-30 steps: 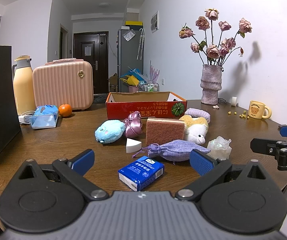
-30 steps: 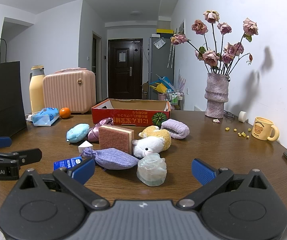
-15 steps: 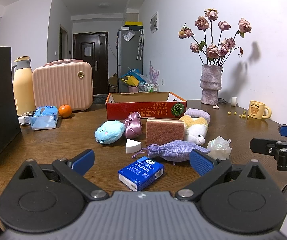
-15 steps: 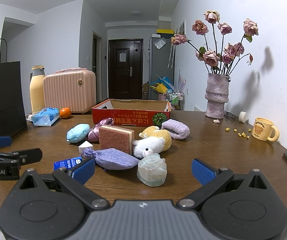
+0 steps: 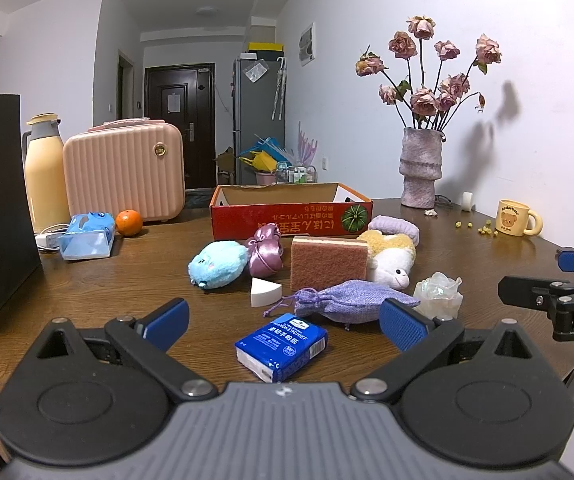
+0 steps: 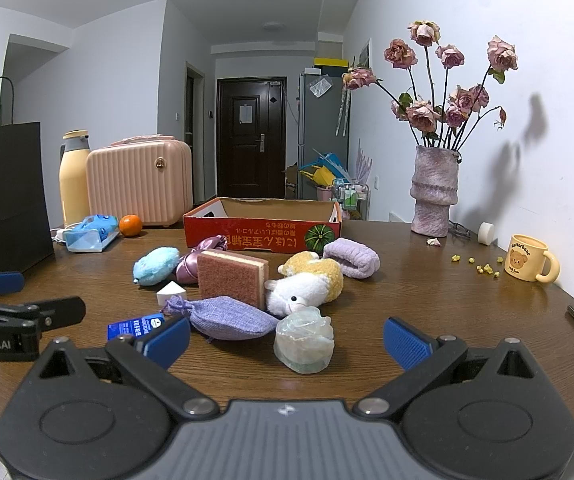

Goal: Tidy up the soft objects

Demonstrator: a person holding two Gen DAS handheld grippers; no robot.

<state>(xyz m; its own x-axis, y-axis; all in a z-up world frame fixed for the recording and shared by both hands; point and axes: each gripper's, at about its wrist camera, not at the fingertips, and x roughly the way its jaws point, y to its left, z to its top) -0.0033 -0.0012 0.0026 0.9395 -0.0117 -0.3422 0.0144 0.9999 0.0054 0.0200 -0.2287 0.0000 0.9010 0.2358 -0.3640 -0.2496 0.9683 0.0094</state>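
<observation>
Fuzzy plush toys (image 6: 307, 286) and woven pouch (image 5: 353, 300) lie untouched; both tongs (image 5: 283, 320) (image 6: 287, 338) gape, ungripping.

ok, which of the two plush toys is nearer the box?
The blue plush toy; it lies closer to the red box, while the white-and-yellow one sits beside the sponge.

box (image 5: 291, 216) behind sponge (image 5: 329, 262); pouch (image 5: 353, 300) before sponge; tissue pack (image 5: 283, 346) nearest

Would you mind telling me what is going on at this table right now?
A person holds two tongs above a wooden table, both open and empty. The left tongs face a blue tissue packet; the right tongs face a translucent crinkly ball. A lilac drawstring pouch, plush toys and a sponge lie loose before the empty red cardboard box.
</observation>
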